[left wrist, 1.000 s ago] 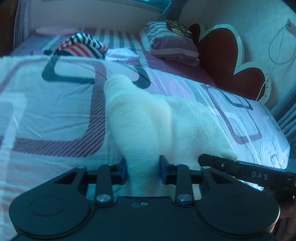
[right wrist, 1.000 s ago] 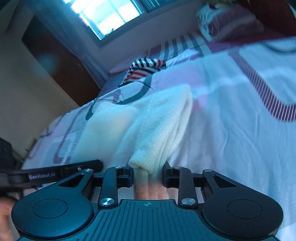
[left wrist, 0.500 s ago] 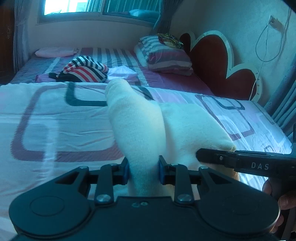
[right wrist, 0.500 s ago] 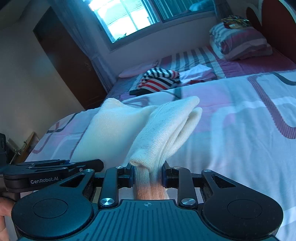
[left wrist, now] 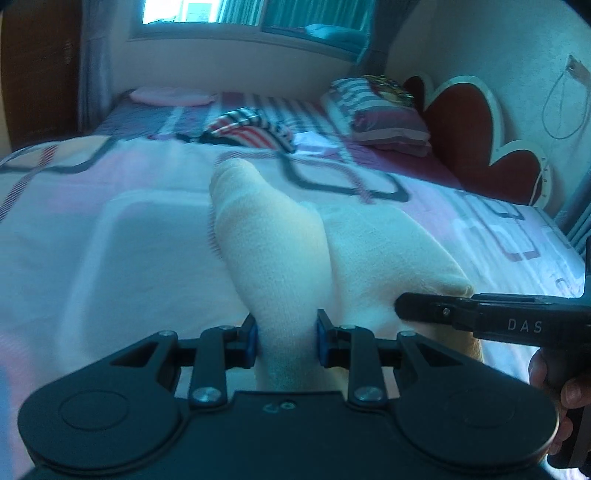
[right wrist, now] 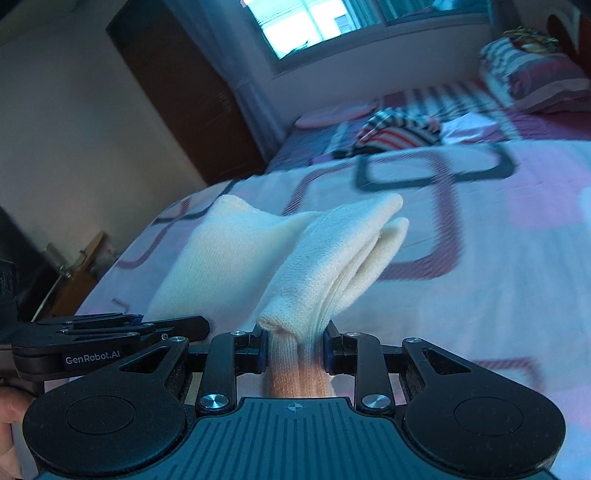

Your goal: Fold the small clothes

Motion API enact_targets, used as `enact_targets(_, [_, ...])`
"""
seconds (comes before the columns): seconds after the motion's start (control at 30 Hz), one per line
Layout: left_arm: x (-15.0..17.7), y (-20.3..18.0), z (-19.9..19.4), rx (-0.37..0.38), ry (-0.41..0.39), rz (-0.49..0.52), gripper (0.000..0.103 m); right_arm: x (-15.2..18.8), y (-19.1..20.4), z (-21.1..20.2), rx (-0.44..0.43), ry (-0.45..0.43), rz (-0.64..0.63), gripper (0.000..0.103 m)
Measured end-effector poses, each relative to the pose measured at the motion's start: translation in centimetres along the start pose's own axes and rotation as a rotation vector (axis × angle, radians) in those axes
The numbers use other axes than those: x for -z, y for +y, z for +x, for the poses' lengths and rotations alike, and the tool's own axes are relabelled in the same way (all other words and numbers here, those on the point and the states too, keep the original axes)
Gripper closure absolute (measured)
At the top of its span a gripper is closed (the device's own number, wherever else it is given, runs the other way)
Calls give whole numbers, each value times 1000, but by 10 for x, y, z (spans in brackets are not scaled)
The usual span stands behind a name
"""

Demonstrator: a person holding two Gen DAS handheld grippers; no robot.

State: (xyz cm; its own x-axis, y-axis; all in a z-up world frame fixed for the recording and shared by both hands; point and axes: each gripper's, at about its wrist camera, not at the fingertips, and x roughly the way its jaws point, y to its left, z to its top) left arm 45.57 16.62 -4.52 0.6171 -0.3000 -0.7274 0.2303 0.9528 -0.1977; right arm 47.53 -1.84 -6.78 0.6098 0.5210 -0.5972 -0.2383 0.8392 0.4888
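A cream knitted garment (left wrist: 280, 240) hangs folded between both grippers above the patterned bedspread (left wrist: 110, 229). My left gripper (left wrist: 285, 341) is shut on one bunched edge of it, the blue pads pressing the cloth from both sides. In the right wrist view the same cream garment (right wrist: 325, 258) runs forward from my right gripper (right wrist: 295, 350), which is shut on its other edge. The right gripper also shows as a black bar (left wrist: 480, 317) at the right of the left wrist view, and the left gripper (right wrist: 110, 332) at the left of the right wrist view.
A striped red, white and black garment (left wrist: 251, 131) lies farther up the bed (right wrist: 399, 129). Striped pillows (left wrist: 384, 114) lean by a heart-shaped headboard (left wrist: 476, 144). A window (right wrist: 314, 22) and dark wooden door (right wrist: 184, 92) are beyond the bed. A person's hand (left wrist: 554, 387) grips the right tool.
Both grippers have pulled back across the bed and risen a little with the cream garment still held; more of the room, window and headboard shows now.
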Motion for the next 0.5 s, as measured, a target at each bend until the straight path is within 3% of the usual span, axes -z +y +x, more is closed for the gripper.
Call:
enact_targets(0.13, [10,33,-7,-5,18,-18,75,13,24,31,-25,29,3,76])
enact_targets(0.27, [24,56,7,-17,65,-50,63,27,19,52,14,64,51,76])
enact_targets(0.33, [32,69,13,-27,62,-77,31,33,3,56,17,79,121,76])
enact_targets(0.5, [44,85,21,35,46,-127,33,45,-14,55,23,54,195,76])
